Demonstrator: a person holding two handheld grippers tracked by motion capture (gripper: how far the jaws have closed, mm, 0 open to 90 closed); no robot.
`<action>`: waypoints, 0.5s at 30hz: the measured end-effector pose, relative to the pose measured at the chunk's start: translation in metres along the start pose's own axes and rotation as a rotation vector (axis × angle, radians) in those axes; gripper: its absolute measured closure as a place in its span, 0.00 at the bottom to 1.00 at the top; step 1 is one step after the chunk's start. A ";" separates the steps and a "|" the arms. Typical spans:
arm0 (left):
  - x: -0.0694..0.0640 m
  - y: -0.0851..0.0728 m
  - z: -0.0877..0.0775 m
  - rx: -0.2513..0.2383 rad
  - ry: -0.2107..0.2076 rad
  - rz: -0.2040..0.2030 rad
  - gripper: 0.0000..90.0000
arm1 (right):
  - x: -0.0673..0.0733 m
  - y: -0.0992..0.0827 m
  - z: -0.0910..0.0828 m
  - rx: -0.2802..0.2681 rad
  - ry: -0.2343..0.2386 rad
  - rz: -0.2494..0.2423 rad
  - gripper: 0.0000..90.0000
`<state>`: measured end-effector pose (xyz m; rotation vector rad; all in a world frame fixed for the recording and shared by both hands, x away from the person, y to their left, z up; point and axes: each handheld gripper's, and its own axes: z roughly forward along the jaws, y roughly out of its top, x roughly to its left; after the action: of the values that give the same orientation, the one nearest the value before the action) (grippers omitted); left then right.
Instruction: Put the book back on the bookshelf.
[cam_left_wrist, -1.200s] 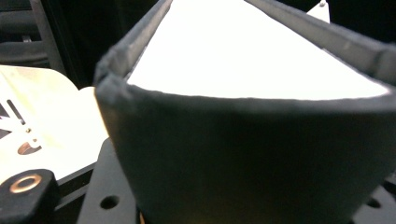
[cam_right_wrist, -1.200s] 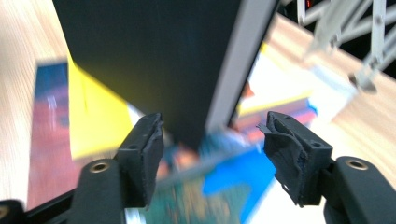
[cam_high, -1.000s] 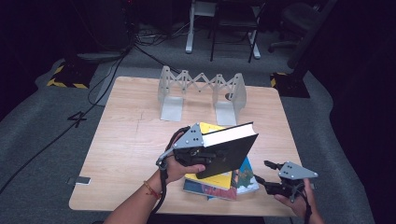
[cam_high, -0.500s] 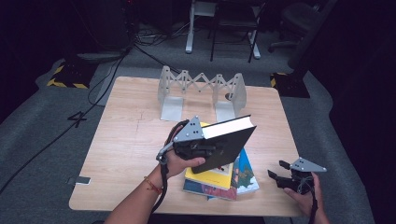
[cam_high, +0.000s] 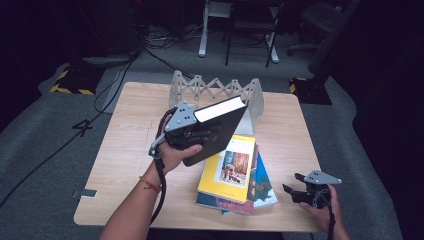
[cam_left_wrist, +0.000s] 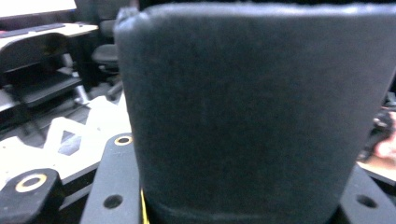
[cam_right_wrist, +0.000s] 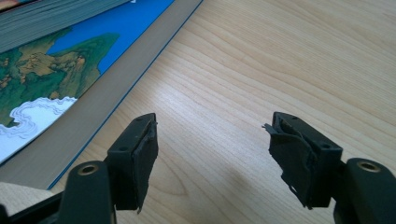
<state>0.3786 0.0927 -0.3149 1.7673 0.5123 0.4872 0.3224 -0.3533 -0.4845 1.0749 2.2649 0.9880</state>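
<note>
Black hardcover book (cam_high: 220, 131): centre of the high view, raised and tilted above the tabletop (cam_high: 125, 145), clamped across its spine end by the left hand-held gripper (cam_high: 192, 136). Stiff boards, matte cover, white page block; likely weighty, best held near the spine. Right hand-held gripper (cam_high: 296, 189): lower right, jaws apart, empty. Stack of glossy picture books (cam_high: 235, 172): lower centre. White folding rack (cam_high: 215, 92): upper centre.
</note>
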 end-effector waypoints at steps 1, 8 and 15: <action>0.004 0.000 -0.001 0.001 0.015 -0.005 0.59 | 0.001 0.000 0.000 0.003 0.002 0.001 0.37; 0.022 -0.005 -0.006 0.035 0.133 -0.020 0.59 | 0.001 -0.001 0.003 0.011 0.004 -0.006 0.37; 0.043 -0.019 -0.005 0.045 0.186 -0.059 0.59 | 0.003 -0.002 0.006 0.023 0.006 -0.017 0.37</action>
<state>0.4093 0.1256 -0.3296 1.7538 0.7090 0.6061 0.3237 -0.3493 -0.4900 1.0613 2.2919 0.9618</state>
